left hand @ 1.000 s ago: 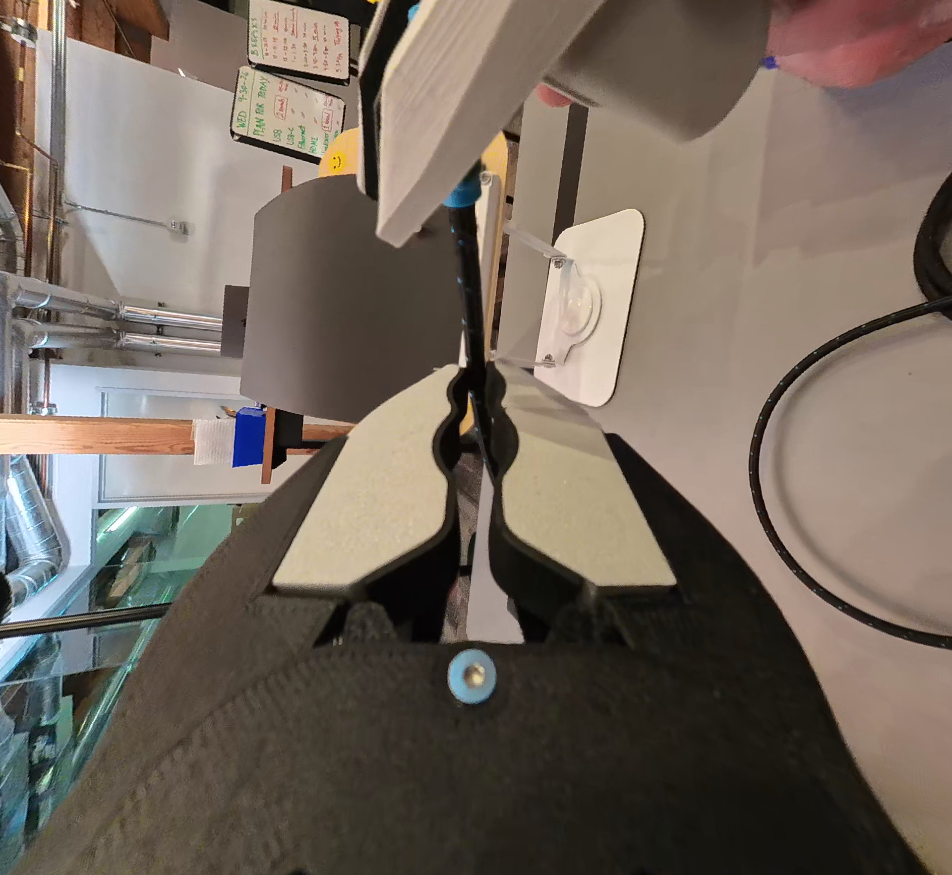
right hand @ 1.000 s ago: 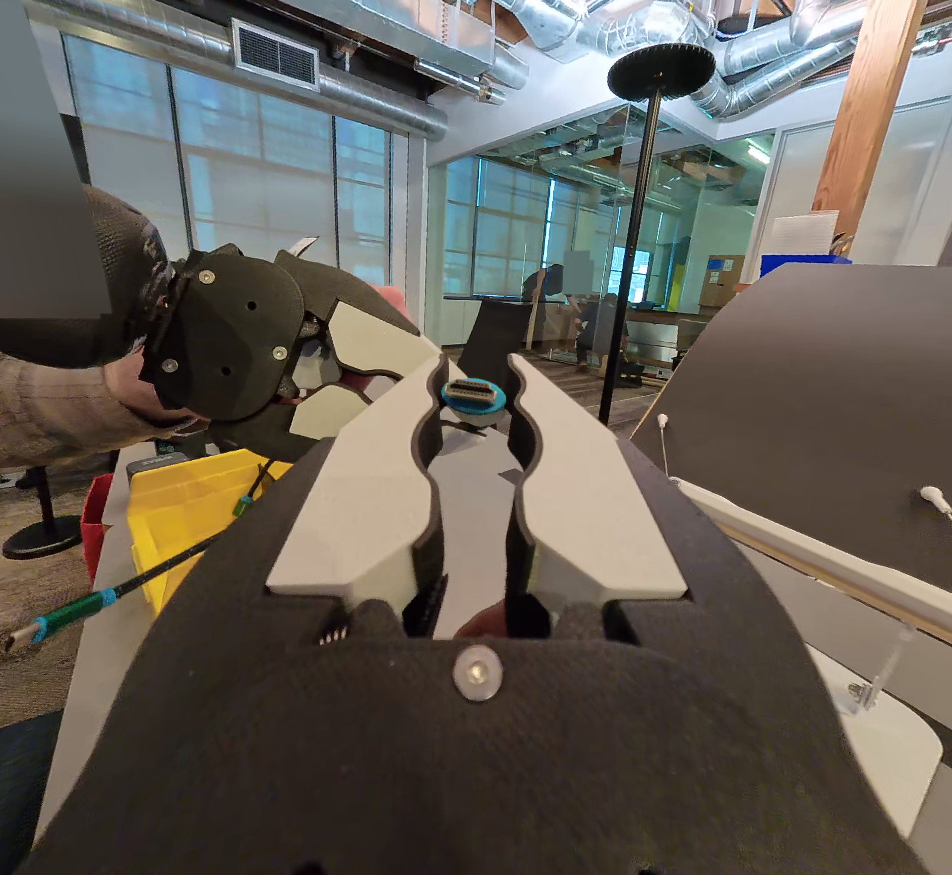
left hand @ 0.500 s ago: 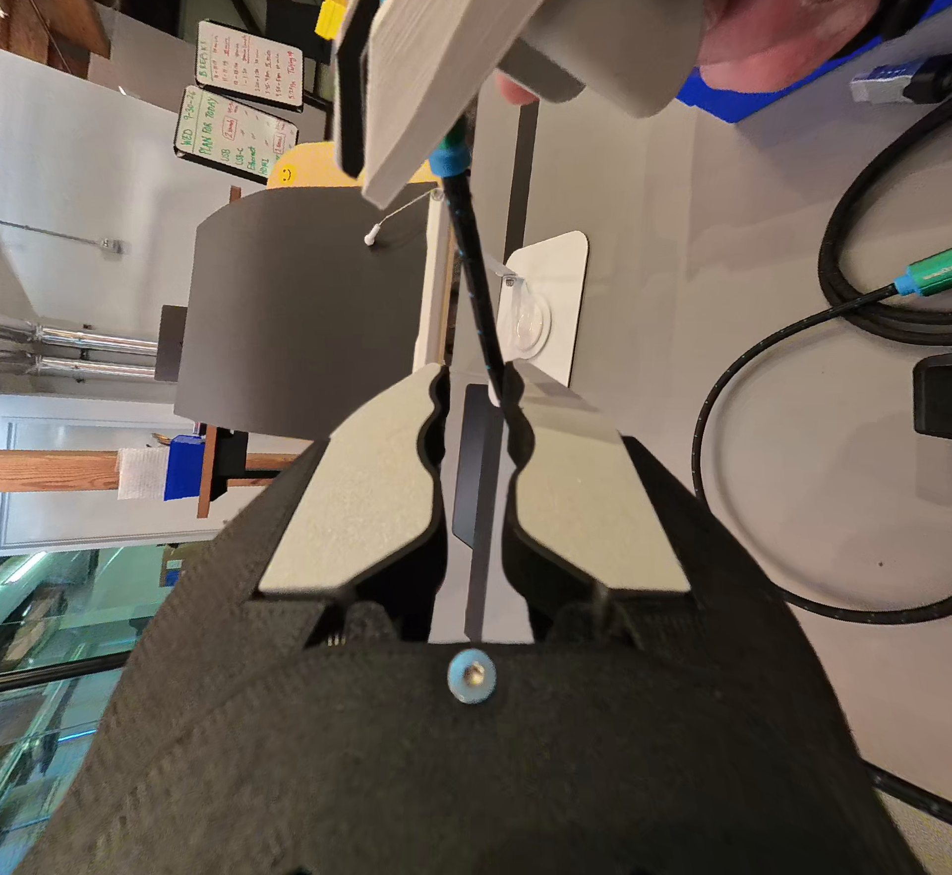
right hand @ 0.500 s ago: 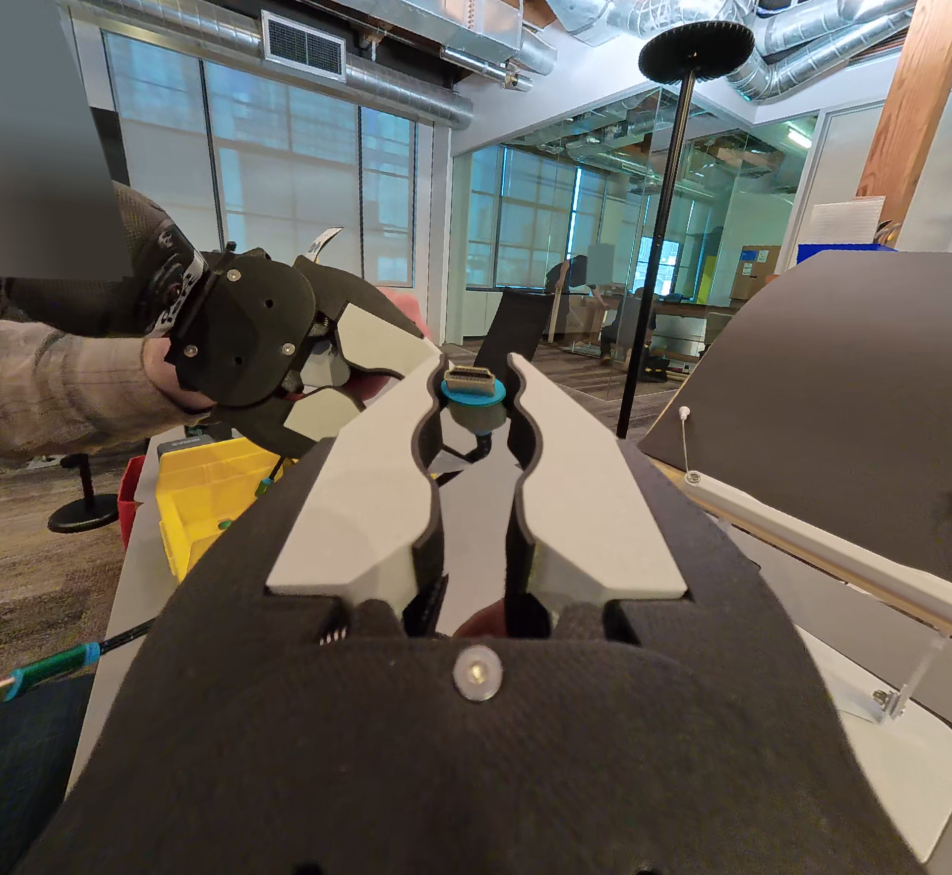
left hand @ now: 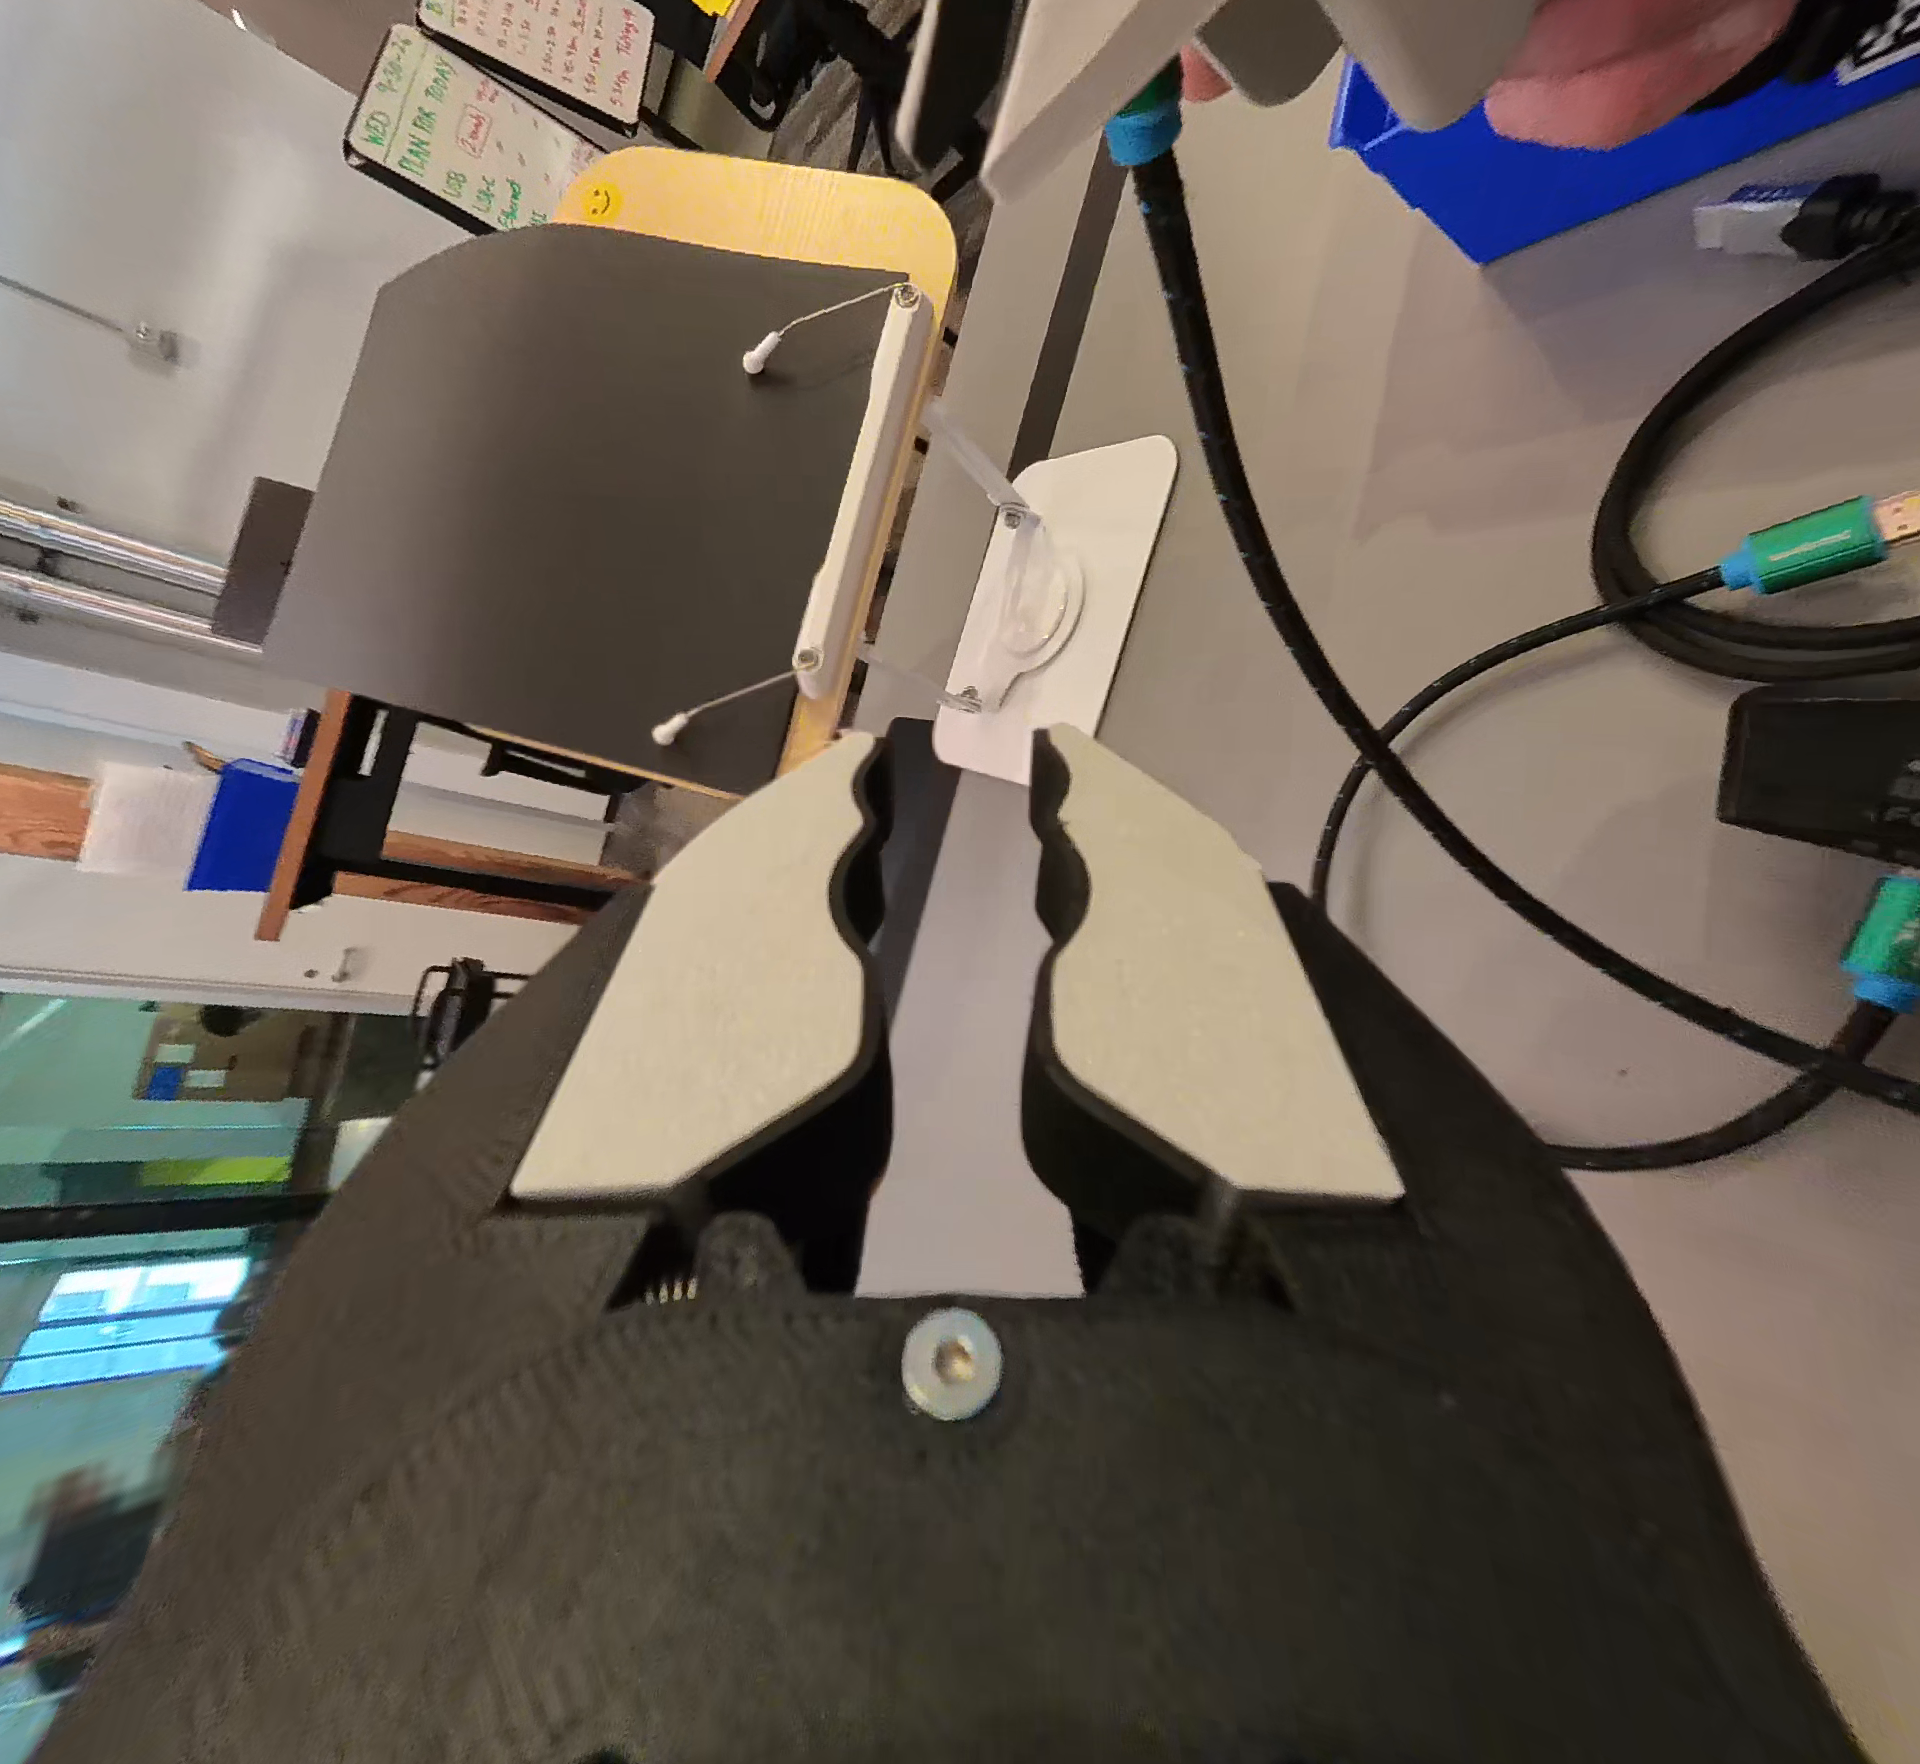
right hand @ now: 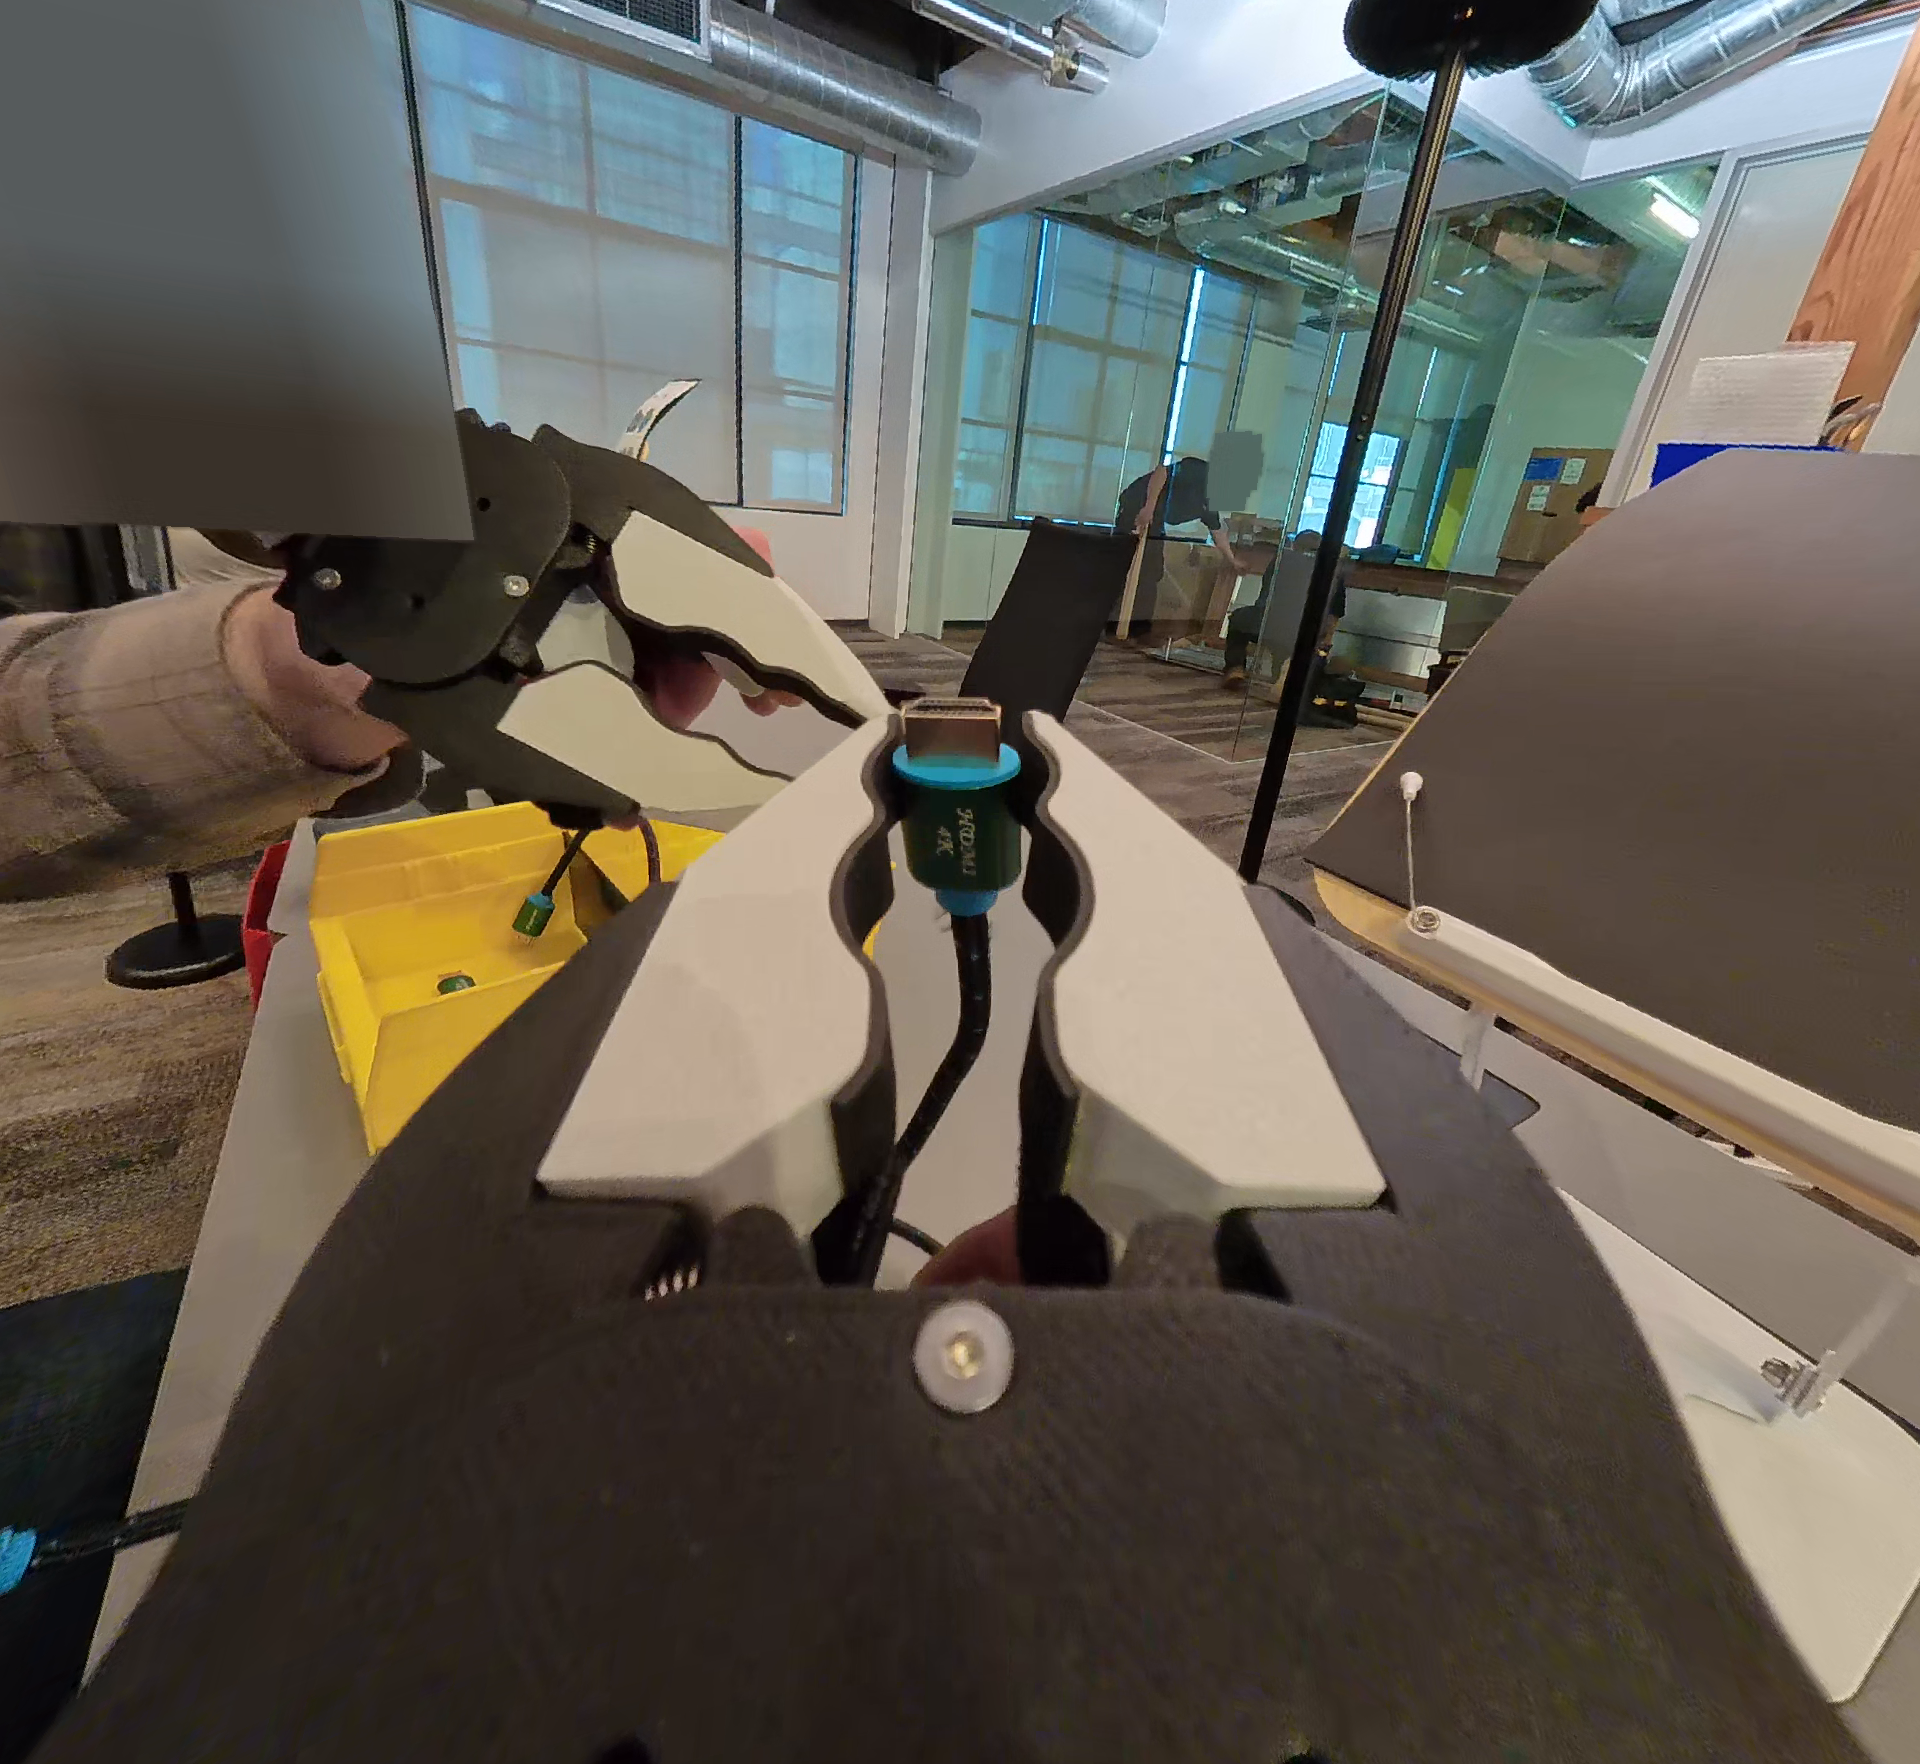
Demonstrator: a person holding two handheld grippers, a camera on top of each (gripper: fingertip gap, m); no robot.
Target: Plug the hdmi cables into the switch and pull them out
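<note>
The left gripper [left hand: 956, 769] is open with nothing between its jaws (only grey table [left hand: 1455, 426] below). The right gripper [right hand: 961, 738] is closed on a green HDMI plug [right hand: 954, 836], raised above the table, metal tip forward.

Plug [right hand: 951, 815] between fingers [right hand: 758, 976]

Two whiteboards, one above [left hand: 540, 26] and one below [left hand: 457, 145], carry handwritten lines in green, red and black marker. A yellow smiley sticker [left hand: 597, 202] sits on the corner of a wooden board. The held plug [right hand: 956, 831], green and clamped in the right gripper [right hand: 956, 738], bears small gold lettering along its body. A second green plug [left hand: 1813, 556] lying on the bench has faint lettering too. The black switch [left hand: 1829, 779] shows pale print, cut off by the frame edge.
</note>
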